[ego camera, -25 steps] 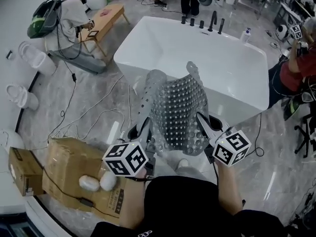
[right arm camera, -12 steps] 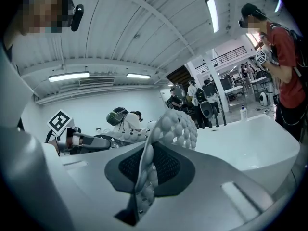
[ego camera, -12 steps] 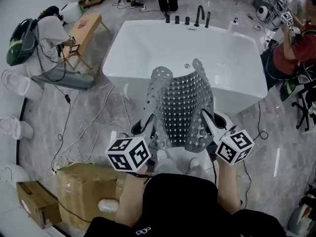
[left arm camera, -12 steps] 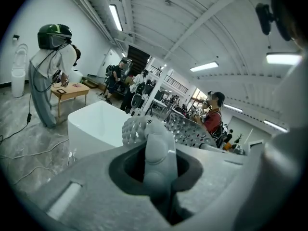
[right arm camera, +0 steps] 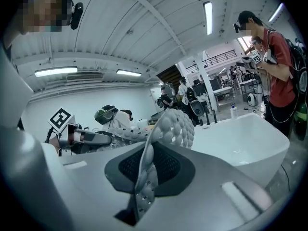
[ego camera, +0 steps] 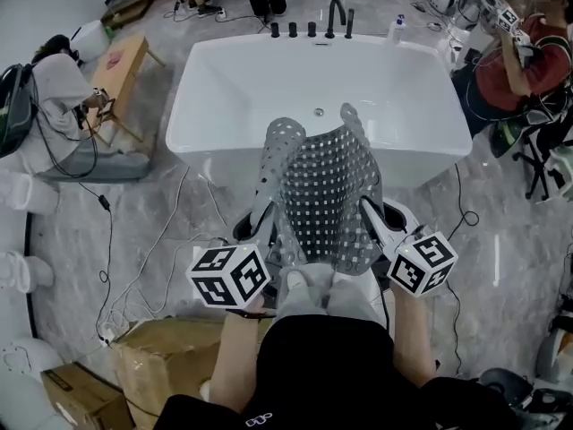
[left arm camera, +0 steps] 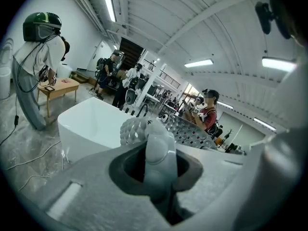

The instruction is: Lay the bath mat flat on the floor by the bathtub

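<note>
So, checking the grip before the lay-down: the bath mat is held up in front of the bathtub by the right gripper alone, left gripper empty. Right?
Not quite: the left gripper isn't empty. The left gripper view shows it shut on the bath mat, so it and the right gripper together hold it up in front of the bathtub.

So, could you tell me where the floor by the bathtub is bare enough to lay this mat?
Beyond the thin cable at the bathtub's right corner the floor looks bare. Left of the bath mat it is crowded: loose cables trail toward a cardboard box. The strip under the mat is hidden.
</note>
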